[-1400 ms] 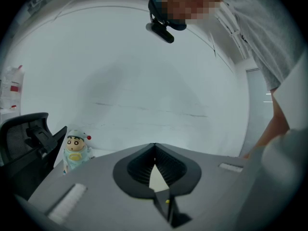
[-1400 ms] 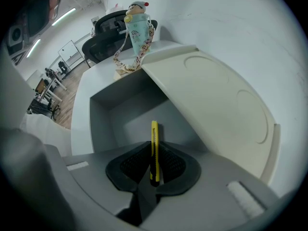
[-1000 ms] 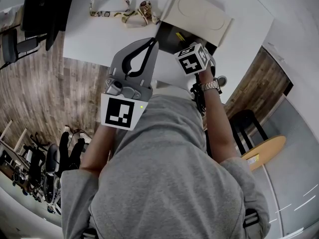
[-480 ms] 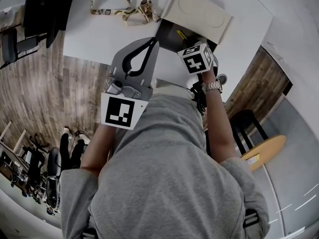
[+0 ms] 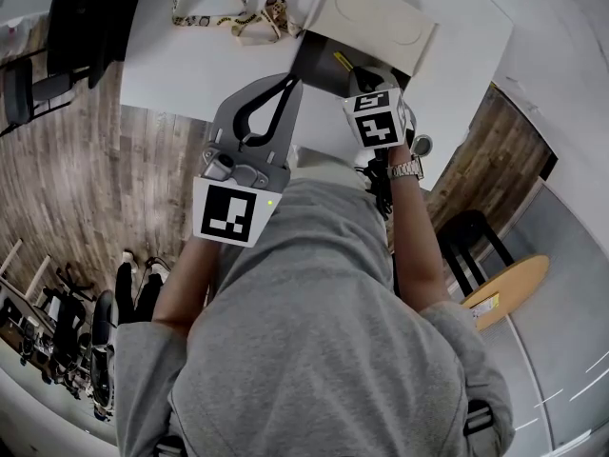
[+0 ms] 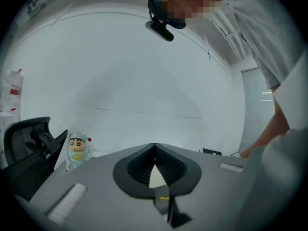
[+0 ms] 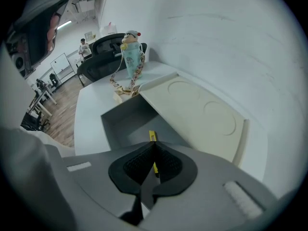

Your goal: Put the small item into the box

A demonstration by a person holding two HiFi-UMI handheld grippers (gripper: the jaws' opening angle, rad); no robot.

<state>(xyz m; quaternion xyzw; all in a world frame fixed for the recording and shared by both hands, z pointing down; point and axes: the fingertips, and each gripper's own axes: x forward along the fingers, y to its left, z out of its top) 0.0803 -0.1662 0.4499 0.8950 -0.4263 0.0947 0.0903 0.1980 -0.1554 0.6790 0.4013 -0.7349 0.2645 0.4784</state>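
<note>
An open box (image 5: 317, 63) with a dark grey inside (image 7: 126, 123) lies on the white table, its cream lid (image 5: 377, 15) folded back. My right gripper (image 7: 154, 147) is shut on a thin yellow item (image 7: 152, 137) whose tip pokes out past the jaws, above the near part of the box. In the head view the yellow item (image 5: 342, 62) shows over the box's inside, just ahead of the right gripper's marker cube (image 5: 377, 119). My left gripper (image 5: 288, 82) is shut with nothing in it, held at the table's near edge and aimed at the wall.
A bottle with a cartoon figure top (image 7: 131, 56) and a patterned lanyard (image 5: 226, 19) sit at the table's far left, beyond the box. A black office chair (image 7: 107, 46) stands behind them. A white wall (image 6: 144, 81) rises behind the table (image 5: 200, 65). Wooden floor (image 5: 133, 179) lies left.
My right gripper has moved forward and a little right with the yellow item, from the box's near edge to over its inside. The left gripper has stayed put.
</note>
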